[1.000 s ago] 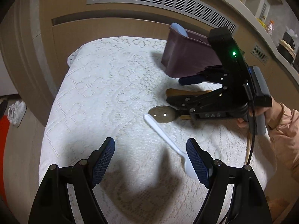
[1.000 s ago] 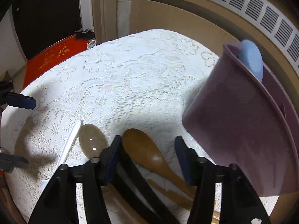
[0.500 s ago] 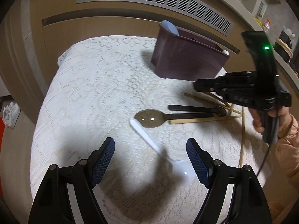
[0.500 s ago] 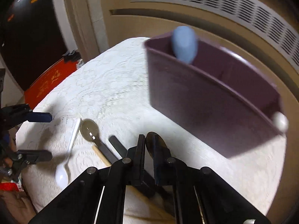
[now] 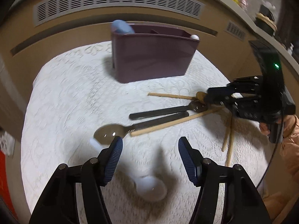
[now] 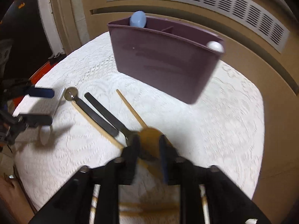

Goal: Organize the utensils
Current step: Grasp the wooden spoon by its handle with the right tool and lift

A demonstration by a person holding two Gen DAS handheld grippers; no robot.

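1. The white plastic spoon (image 5: pixel 151 187) shows only its blurred bowl at lower centre of the left wrist view; most of its handle is hidden behind the left gripper's (image 5: pixel 150 160) left finger.
2. In the right wrist view, the right gripper (image 6: pixel 149 145) is motion-smeared at lower centre; its jaws are opening with the wooden spoon (image 6: pixel 150 136) bowl between them, but whether the pads touch it cannot be told.
3. That spoon's handle is hidden behind the gripper body.
4. The purple caddy (image 6: pixel 164 63) is smeared; only the tips of a blue utensil (image 6: pixel 138 19) and a white utensil (image 6: pixel 215 46) rise above its rim.
5. The chopsticks (image 6: pixel 142 208) at the bottom edge are blurred and partly covered.
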